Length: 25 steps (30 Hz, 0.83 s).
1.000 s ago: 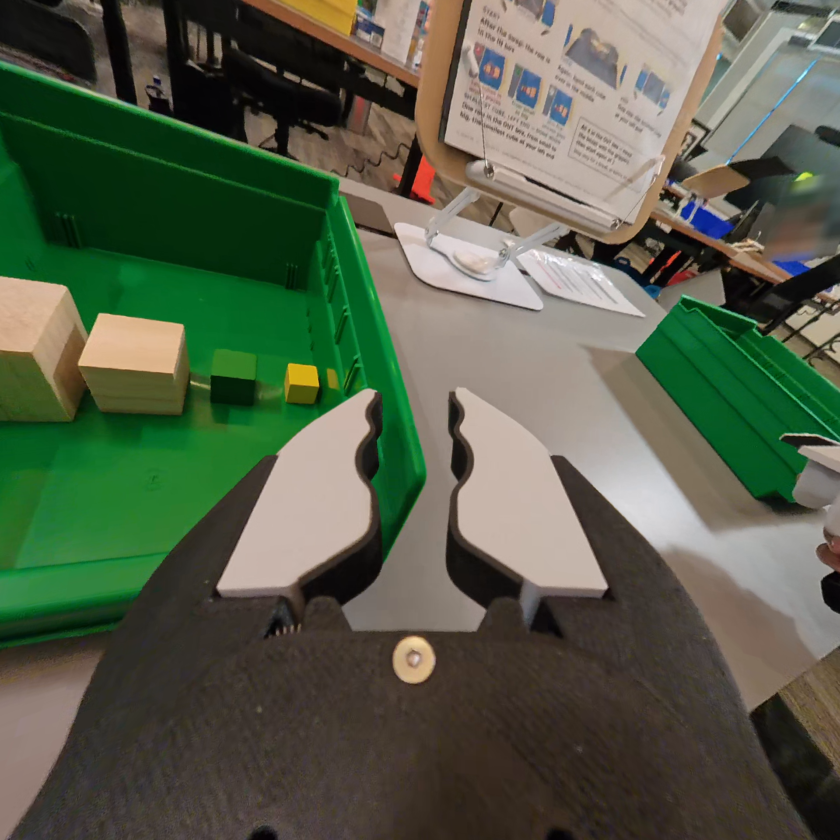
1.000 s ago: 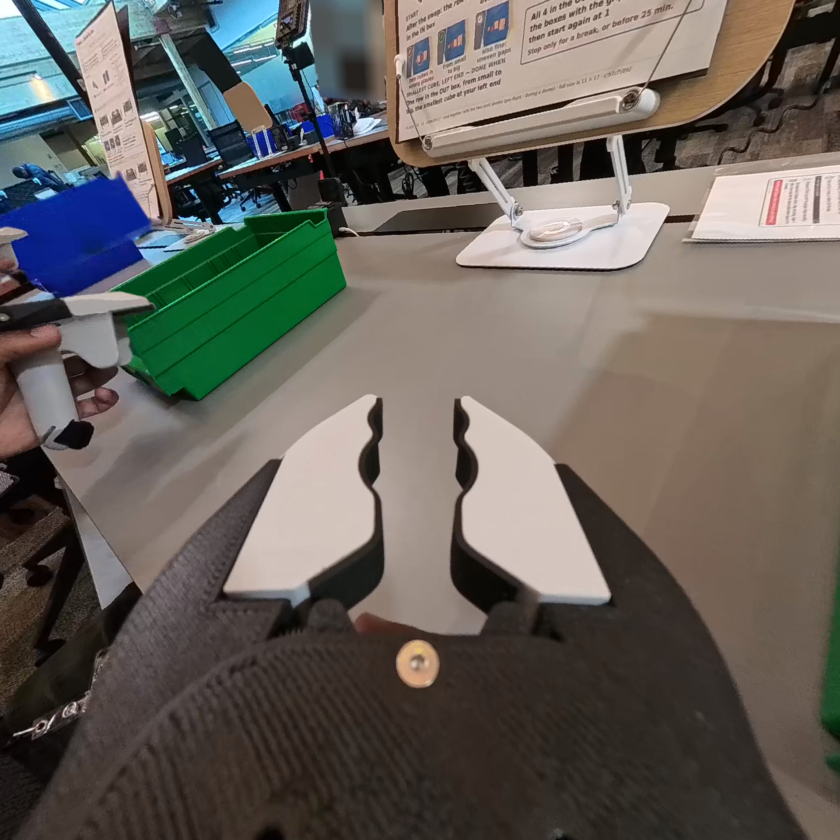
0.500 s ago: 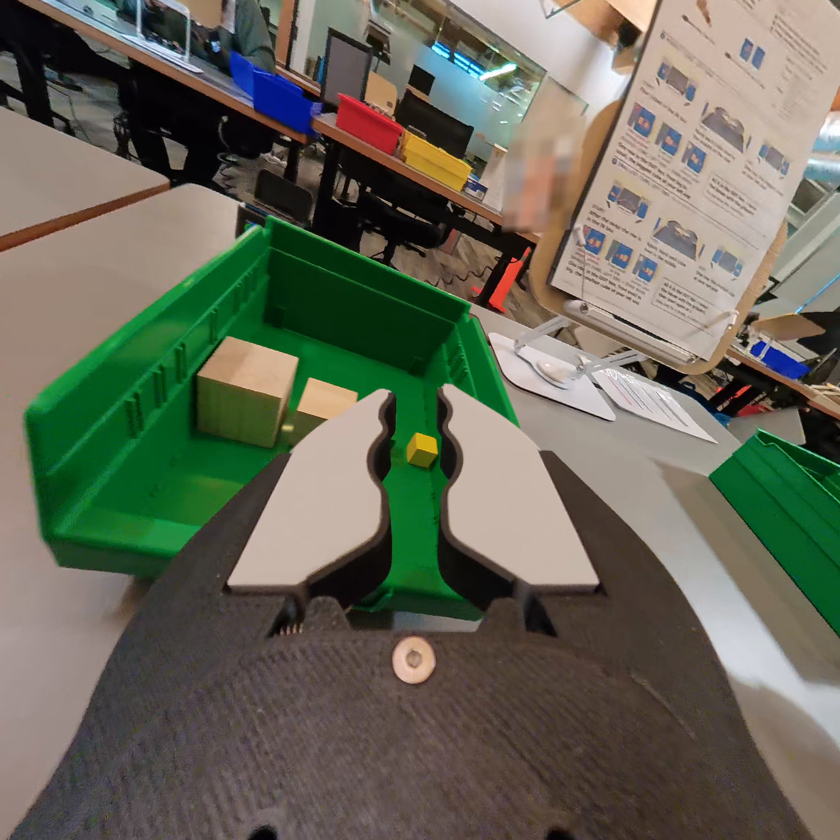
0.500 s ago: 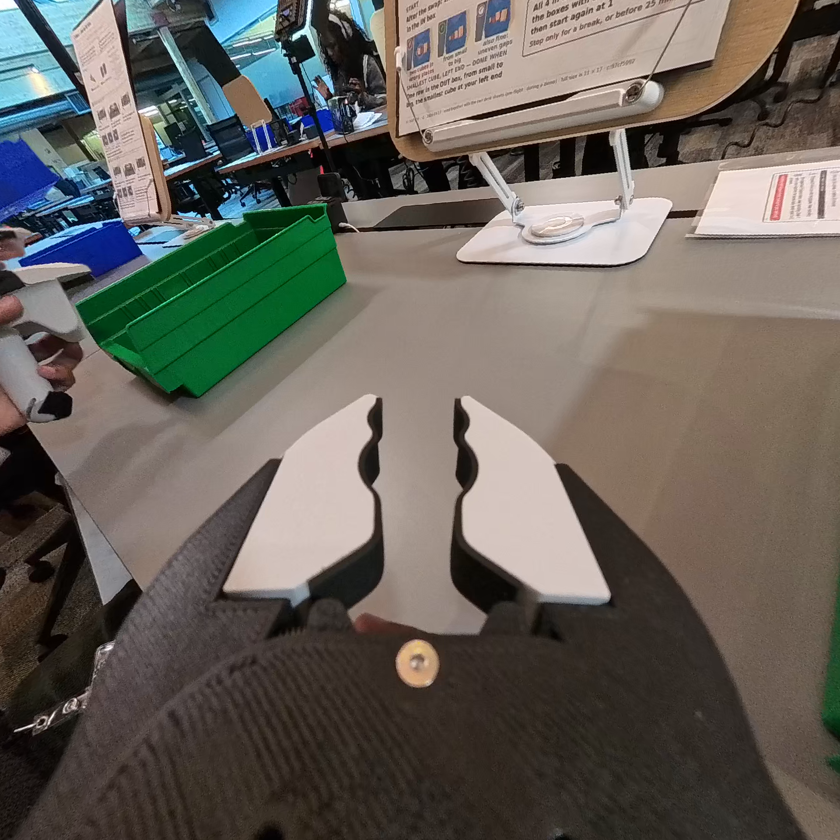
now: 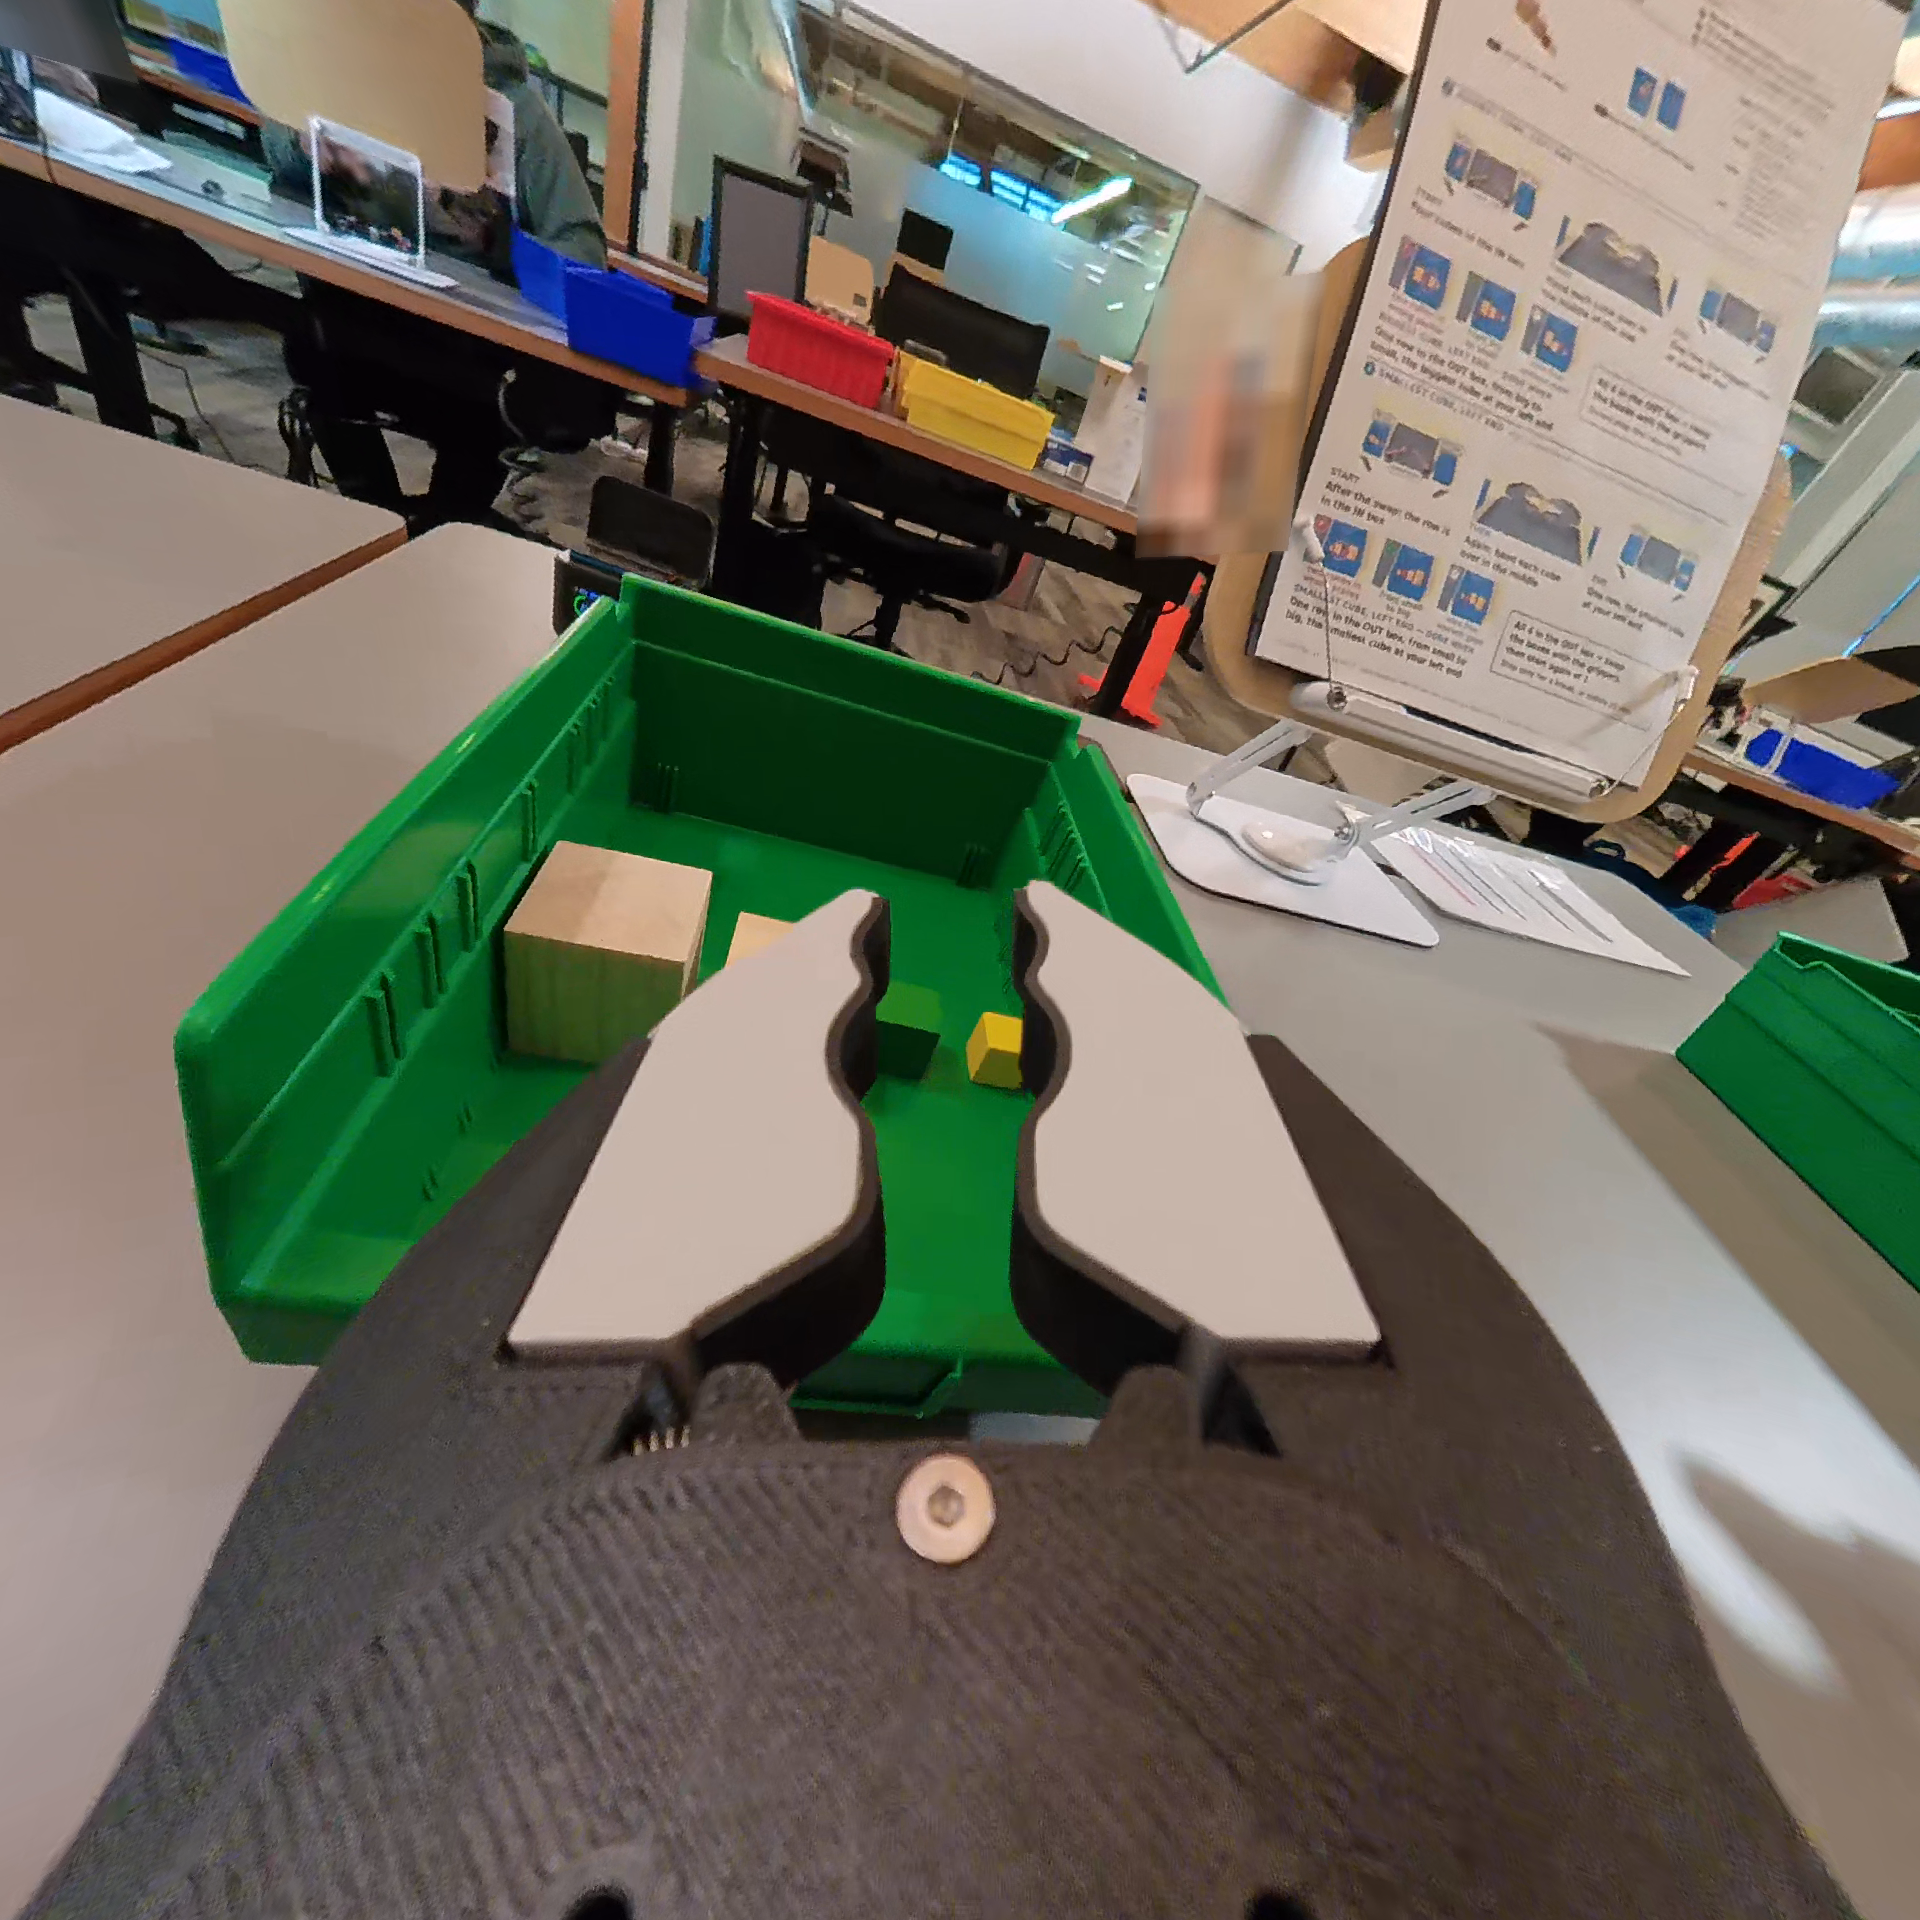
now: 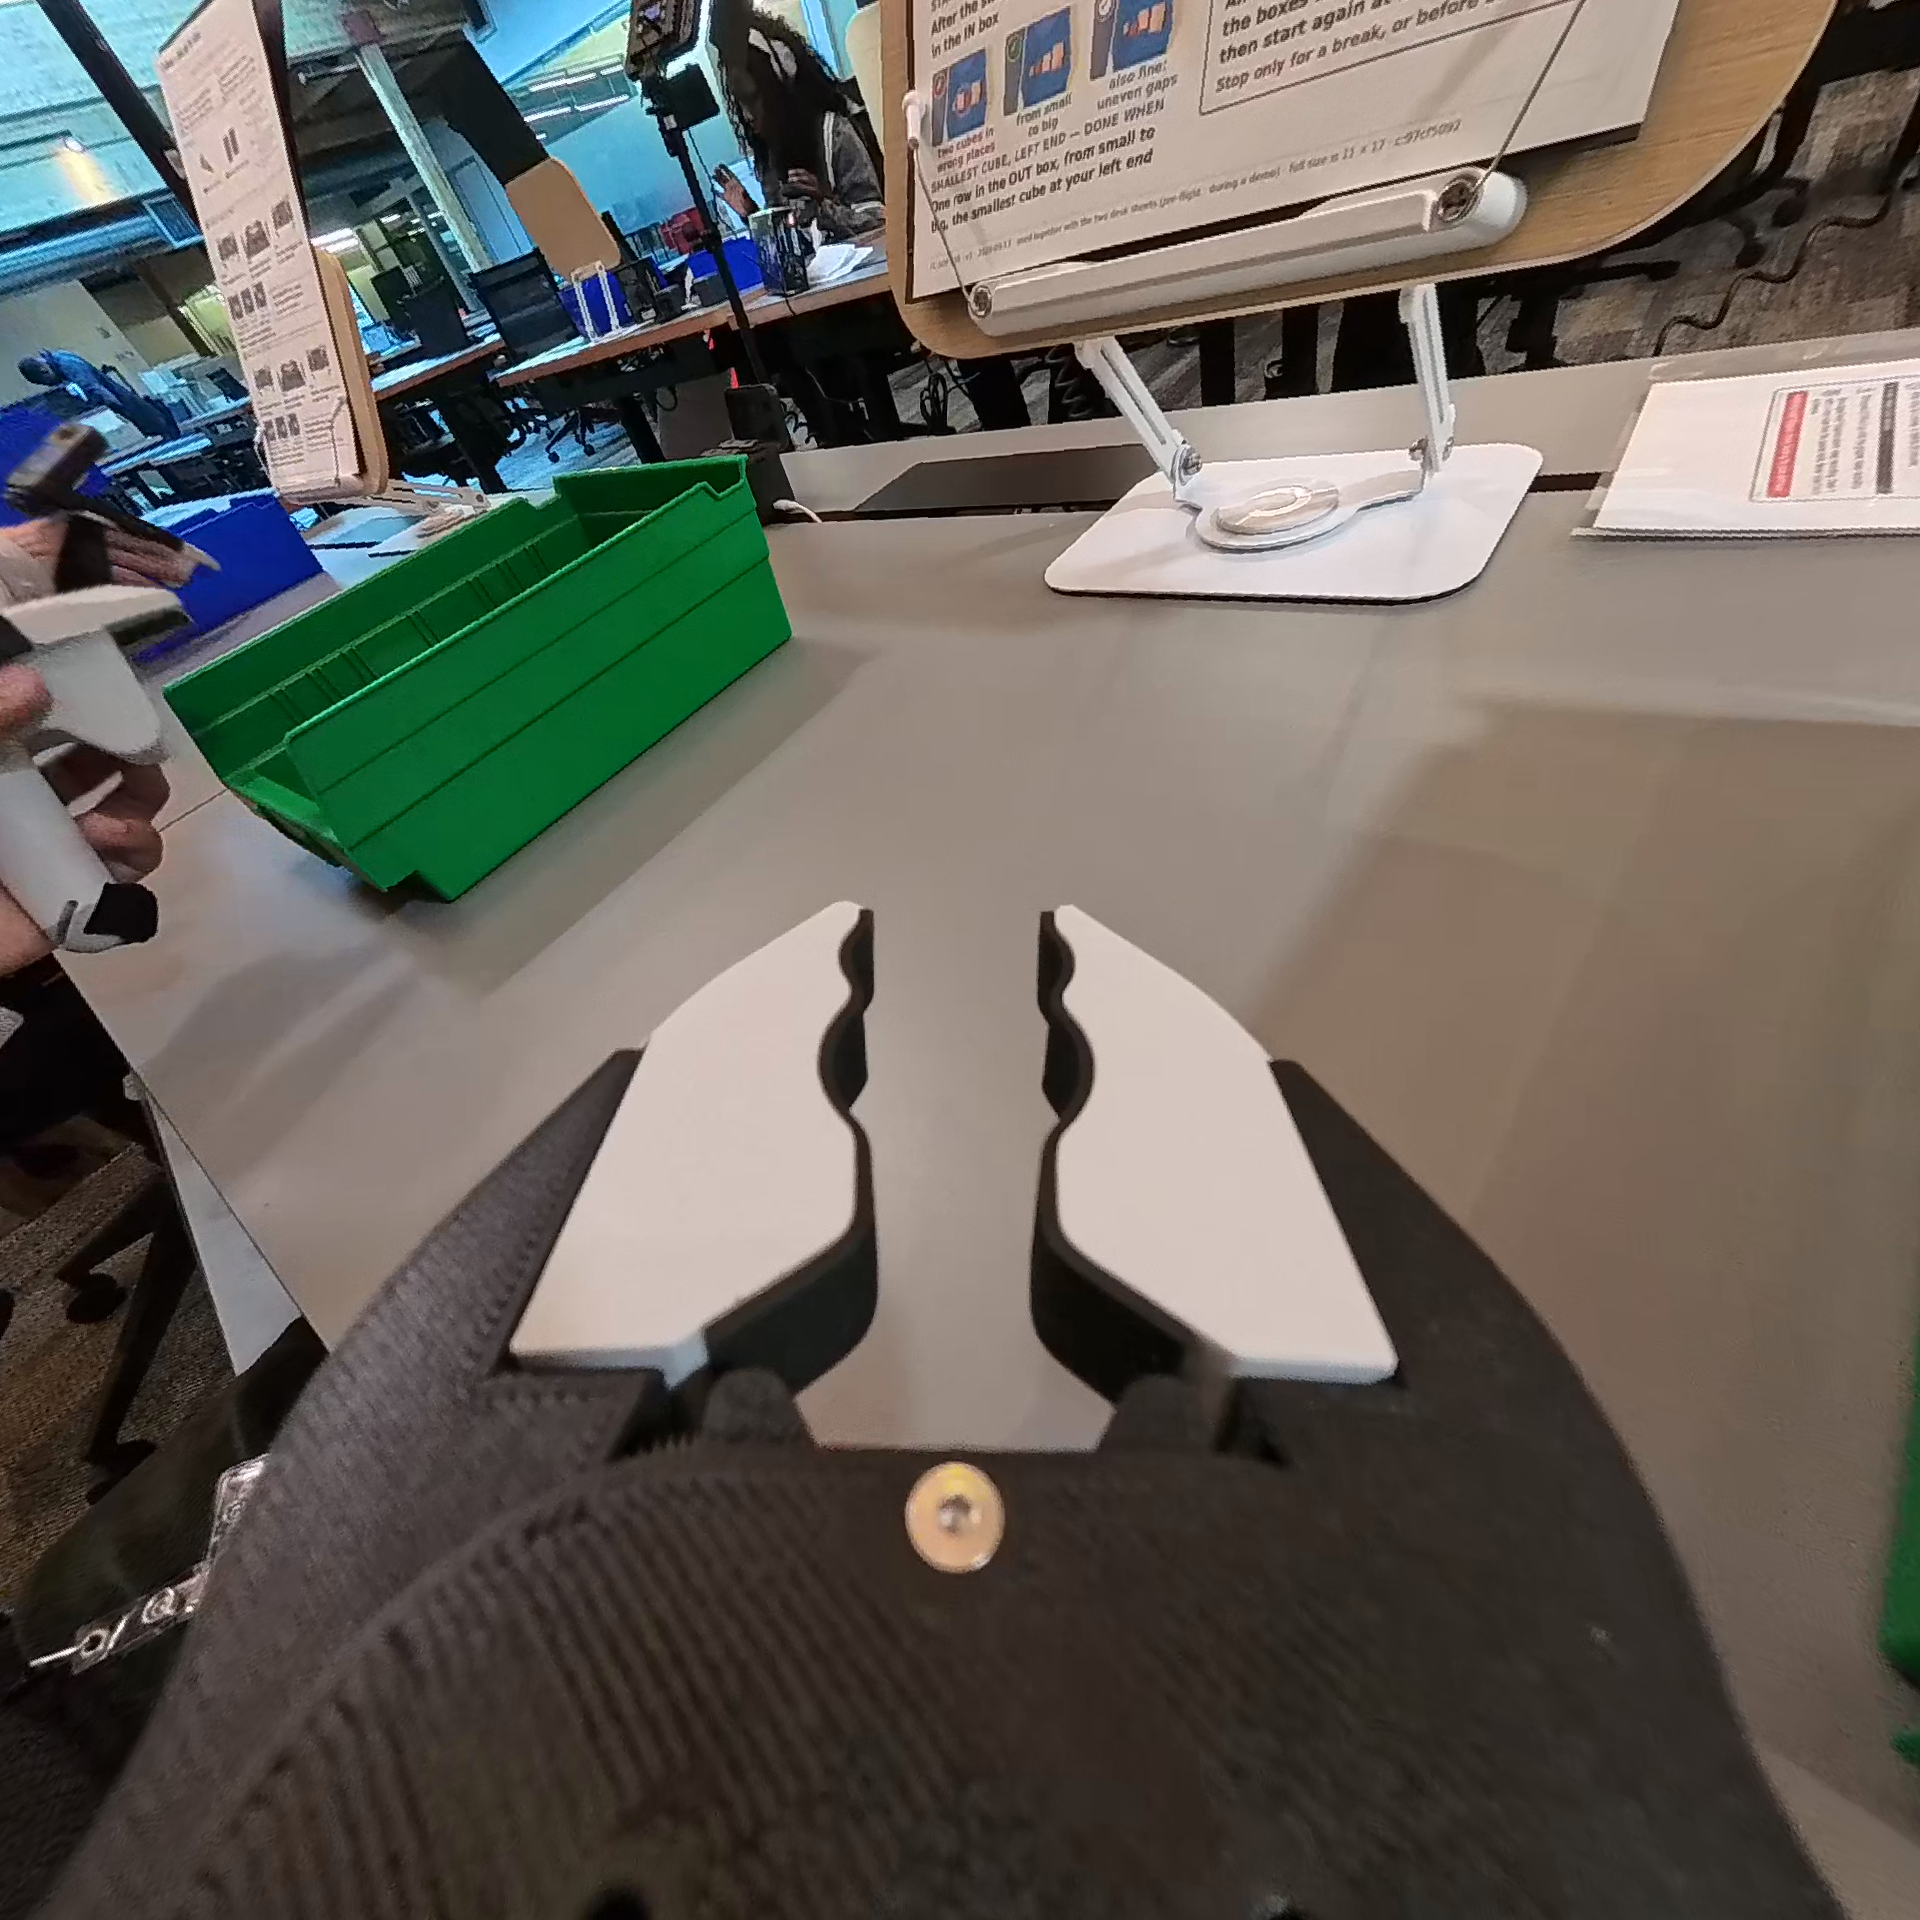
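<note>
My left gripper [image 5: 948, 914] is open and empty, held above the near end of a green bin [image 5: 312, 1039]. In the bin stand a large wooden cube [image 5: 603, 966], a smaller wooden cube [image 5: 758, 935] partly hidden by my left finger, a small green cube [image 5: 906, 1029] and a small yellow cube [image 5: 995, 1047]; the last two show between my fingers. My right gripper [image 6: 954, 920] is open and empty over the bare grey table [image 6: 1351, 831]. The same green bin [image 6: 499, 675] lies far left in the right wrist view, with the other hand-held gripper [image 6: 73, 727] beside it.
A white stand [image 5: 1288, 852] holds an instruction board [image 5: 1579, 364] at the back of the table; it also shows in the right wrist view [image 6: 1299, 530]. A laminated sheet [image 6: 1766, 447] lies beside it. A second green bin [image 5: 1829, 1081] sits at the right.
My left gripper has drawn back and swung left, from beside the bin's right wall to facing into the bin from its near end. My right gripper has barely moved.
</note>
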Available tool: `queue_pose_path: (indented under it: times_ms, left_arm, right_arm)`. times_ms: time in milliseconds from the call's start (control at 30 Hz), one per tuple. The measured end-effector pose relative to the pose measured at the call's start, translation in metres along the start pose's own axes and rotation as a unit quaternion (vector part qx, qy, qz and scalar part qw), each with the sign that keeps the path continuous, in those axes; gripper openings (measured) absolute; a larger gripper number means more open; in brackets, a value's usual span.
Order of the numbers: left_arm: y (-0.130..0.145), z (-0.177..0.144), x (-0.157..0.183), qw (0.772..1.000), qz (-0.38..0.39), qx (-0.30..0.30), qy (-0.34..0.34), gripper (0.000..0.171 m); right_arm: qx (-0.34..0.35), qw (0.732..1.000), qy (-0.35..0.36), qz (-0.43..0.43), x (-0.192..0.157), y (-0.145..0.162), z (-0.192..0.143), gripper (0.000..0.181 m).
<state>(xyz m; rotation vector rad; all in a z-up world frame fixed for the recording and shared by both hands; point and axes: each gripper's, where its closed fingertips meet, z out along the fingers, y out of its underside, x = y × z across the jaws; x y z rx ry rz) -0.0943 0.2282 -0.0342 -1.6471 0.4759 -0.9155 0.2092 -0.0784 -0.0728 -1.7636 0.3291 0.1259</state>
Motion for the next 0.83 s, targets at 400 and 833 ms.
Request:
queue_pose_path:
  times_ms: [400, 833]
  left_arm:
    - [0.005, 0.003, 0.008, 0.999, 0.030, -0.012, 0.005, 0.019]
    - [0.008, 0.005, 0.005, 0.999, 0.029, -0.020, -0.005, 0.030]
  right_arm:
    - [0.003, 1.000, 0.026, 0.015, 0.014, -0.008, -0.012, 0.054]
    - [0.011, 0.999, 0.036, -0.008, 0.013, -0.008, -0.010, 0.058]
